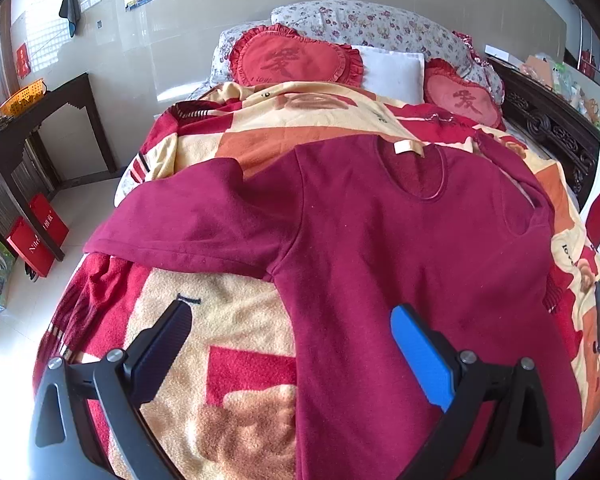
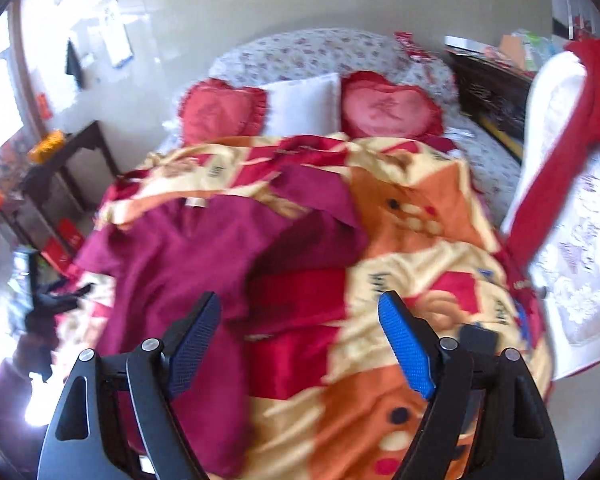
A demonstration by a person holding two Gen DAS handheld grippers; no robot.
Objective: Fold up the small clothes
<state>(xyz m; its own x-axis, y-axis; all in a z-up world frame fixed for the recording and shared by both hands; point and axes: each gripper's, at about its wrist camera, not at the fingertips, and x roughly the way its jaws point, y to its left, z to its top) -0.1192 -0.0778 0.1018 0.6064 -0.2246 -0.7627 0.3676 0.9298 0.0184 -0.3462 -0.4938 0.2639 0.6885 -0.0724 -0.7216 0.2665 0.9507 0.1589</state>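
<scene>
Through the left wrist camera I see my left gripper [image 1: 290, 330] with its jaws spread wide and nothing between the pads, hovering over the bed. The maroon shirt [image 1: 380, 240] lies flat and face up on the patterned blanket [image 1: 236, 328], its body running ahead of the jaws and passing under the blue-padded finger [image 1: 422, 360], while the dark-padded finger [image 1: 162, 348] sits over bare blanket just beside the shirt's side edge. One sleeve stretches out ahead of the dark finger toward the edge of the bed, and the neckline with its pale label [image 1: 406, 147] lies well ahead of the jaws. Beyond it I make out two red heart cushions [image 1: 296, 58] and a white pillow [image 1: 392, 72]. Through the right wrist camera, which is blurred, my right gripper [image 2: 300, 322] also has its jaws spread and holds nothing. Here the maroon shirt [image 2: 188, 248] lies ahead and toward the dark-padded finger [image 2: 196, 340], whose tip overlaps the shirt's edge, though I cannot tell whether it touches. The blue-padded finger [image 2: 406, 350] hangs over the blanket [image 2: 416, 240], apart from the shirt. The other sleeve lies folded ahead of the gap between the jaws.
</scene>
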